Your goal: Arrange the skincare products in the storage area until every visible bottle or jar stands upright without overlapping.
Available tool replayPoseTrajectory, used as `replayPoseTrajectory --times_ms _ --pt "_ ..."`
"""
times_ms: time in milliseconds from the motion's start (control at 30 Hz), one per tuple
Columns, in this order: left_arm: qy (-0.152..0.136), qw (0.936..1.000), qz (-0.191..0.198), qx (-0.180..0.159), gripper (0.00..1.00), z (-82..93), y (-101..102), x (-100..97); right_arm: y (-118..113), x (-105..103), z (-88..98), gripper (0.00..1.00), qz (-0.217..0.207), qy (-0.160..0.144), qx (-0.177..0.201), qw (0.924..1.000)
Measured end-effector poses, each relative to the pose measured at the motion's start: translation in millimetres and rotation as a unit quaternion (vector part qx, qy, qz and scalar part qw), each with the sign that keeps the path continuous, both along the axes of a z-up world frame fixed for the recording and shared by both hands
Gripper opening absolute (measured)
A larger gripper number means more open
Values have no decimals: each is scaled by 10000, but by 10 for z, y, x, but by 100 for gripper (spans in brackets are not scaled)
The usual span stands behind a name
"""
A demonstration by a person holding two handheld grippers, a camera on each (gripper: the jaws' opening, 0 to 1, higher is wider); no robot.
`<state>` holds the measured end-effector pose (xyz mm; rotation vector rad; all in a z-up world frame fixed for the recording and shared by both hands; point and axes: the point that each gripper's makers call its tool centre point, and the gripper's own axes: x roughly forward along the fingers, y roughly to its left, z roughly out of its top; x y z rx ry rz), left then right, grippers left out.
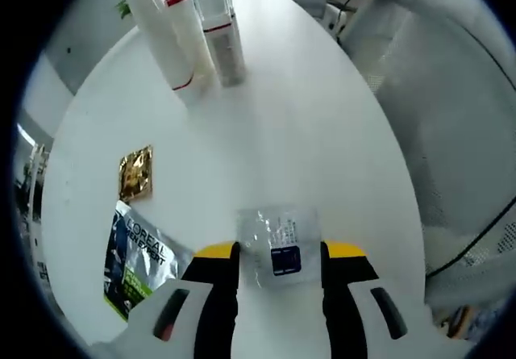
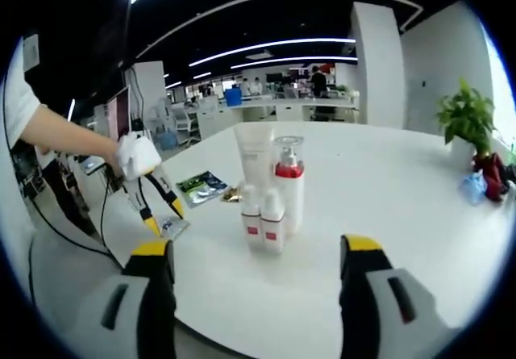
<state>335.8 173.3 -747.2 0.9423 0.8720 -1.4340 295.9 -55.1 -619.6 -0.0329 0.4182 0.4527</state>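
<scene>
- Far left in the left gripper view, a L'Oreal sachet (image 1: 135, 260) lies flat on the white table (image 1: 322, 149), with a small gold sachet (image 1: 135, 172) just above it.
- Centre now: the left gripper (image 1: 280, 256) has its jaws apart on either side of a clear sample packet (image 1: 276, 244) lying flat on the table, not yet clamped.
- Up top, the white tube (image 1: 165, 32) and the red-banded bottles (image 1: 222, 40) stand upright, close together.
- Over to the right gripper view: the left gripper (image 2: 161, 206) shows at the left, tips down at the packet (image 2: 173, 227) near the table edge.
- Middle, the cluster of bottles (image 2: 274, 194) stands upright, well apart from the sachets.
- The right gripper (image 2: 256, 254) hangs with jaws wide apart, holding nothing.
- My read: the bottles look done and the flat packets are in hand. Next move calls for closing on the thin packet, which may slip.
</scene>
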Motion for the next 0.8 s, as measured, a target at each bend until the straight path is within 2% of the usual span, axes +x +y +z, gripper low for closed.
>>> replayPoseTrajectory --times_ms 400,800 --pt "29 9999 156 -38 38 3 -17 10 -4 3 -9 85 14 13 -24 10000" --pt "20 9998 216 2 47 9 12 1 -3 4 -18 85 34 23 -10 10000"
